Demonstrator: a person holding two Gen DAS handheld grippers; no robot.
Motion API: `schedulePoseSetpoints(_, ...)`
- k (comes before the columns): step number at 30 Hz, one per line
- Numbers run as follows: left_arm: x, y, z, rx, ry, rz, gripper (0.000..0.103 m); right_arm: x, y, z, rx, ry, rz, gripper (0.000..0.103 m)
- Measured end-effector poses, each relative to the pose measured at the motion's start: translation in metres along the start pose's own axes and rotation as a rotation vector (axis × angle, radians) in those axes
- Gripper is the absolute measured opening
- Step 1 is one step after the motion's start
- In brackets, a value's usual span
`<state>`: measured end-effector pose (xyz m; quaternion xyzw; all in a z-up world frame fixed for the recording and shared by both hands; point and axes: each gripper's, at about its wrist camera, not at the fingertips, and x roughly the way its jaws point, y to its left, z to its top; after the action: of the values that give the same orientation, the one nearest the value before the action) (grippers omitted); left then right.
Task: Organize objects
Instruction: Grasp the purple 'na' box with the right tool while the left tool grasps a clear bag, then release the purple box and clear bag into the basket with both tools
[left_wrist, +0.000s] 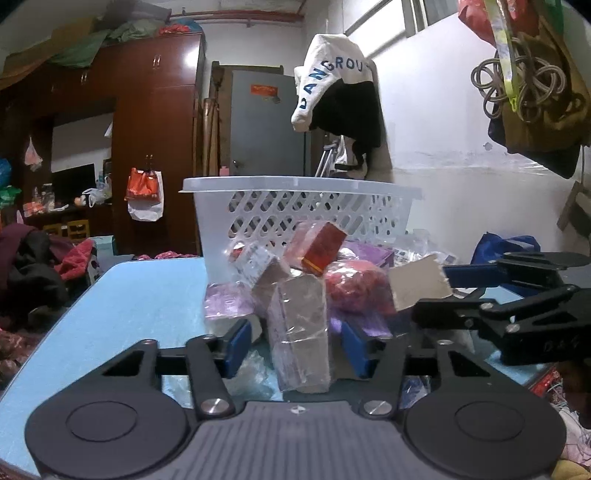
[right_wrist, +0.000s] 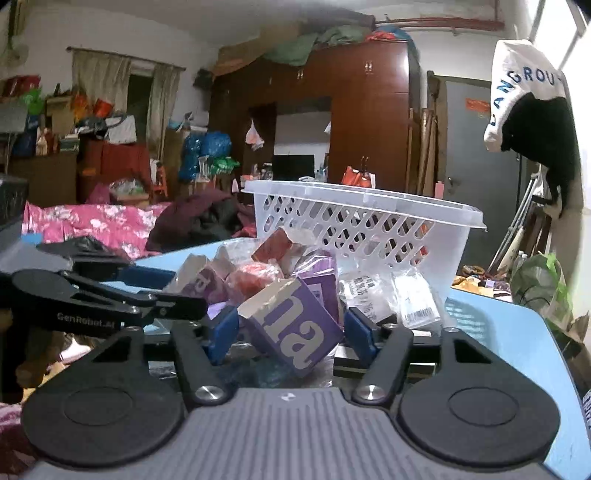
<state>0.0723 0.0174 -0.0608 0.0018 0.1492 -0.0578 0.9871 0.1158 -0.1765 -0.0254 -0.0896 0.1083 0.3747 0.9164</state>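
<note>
A pile of small packages lies on the light blue table (left_wrist: 122, 306) in front of a white perforated plastic basket (left_wrist: 295, 206). My left gripper (left_wrist: 295, 345) is open, its blue pads either side of a plastic-wrapped grey-purple box (left_wrist: 301, 332), with gaps on both sides. Behind it lie a red box (left_wrist: 323, 245) and a red bagged item (left_wrist: 356, 286). My right gripper (right_wrist: 291, 332) is open around a purple box with white letters (right_wrist: 295, 328), tilted. The basket (right_wrist: 369, 225) stands behind it. Each gripper shows in the other's view: right (left_wrist: 517, 295), left (right_wrist: 110, 295).
Clear bags with labels (right_wrist: 402, 299) lie right of the purple box. The table edge (right_wrist: 554, 354) runs right. A white and black garment (left_wrist: 336, 88) hangs on the wall. A wooden wardrobe (left_wrist: 155, 140) and a cluttered bed (right_wrist: 88, 221) stand beyond.
</note>
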Motion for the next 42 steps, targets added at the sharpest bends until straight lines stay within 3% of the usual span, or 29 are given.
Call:
schedulePoseSetpoints(1, 0.0, 0.0, 0.0, 0.001, 0.002, -0.006, 0.039, 0.0, -0.001, 0.001, -0.001, 0.002, 0.006, 0.066)
schedulePoseSetpoints(29, -0.013, 0.017, 0.017, -0.069, -0.095, -0.05, 0.039, -0.017, -0.014, 0.02, 0.031, -0.12, -0.051, 0.062)
schedulePoseSetpoints(33, -0.013, 0.021, 0.049, -0.062, -0.143, -0.075, 0.039, -0.02, -0.024, 0.044, 0.032, -0.176, -0.067, 0.062)
schedulePoseSetpoints(37, 0.011, 0.022, 0.105, -0.029, -0.166, -0.088, 0.039, -0.006, -0.047, 0.092, 0.039, -0.241, -0.096, 0.062)
schedulePoseSetpoints(42, 0.065, 0.028, 0.159, -0.069, -0.131, -0.046, 0.039, 0.035, -0.078, 0.126, 0.065, -0.209, -0.143, 0.063)
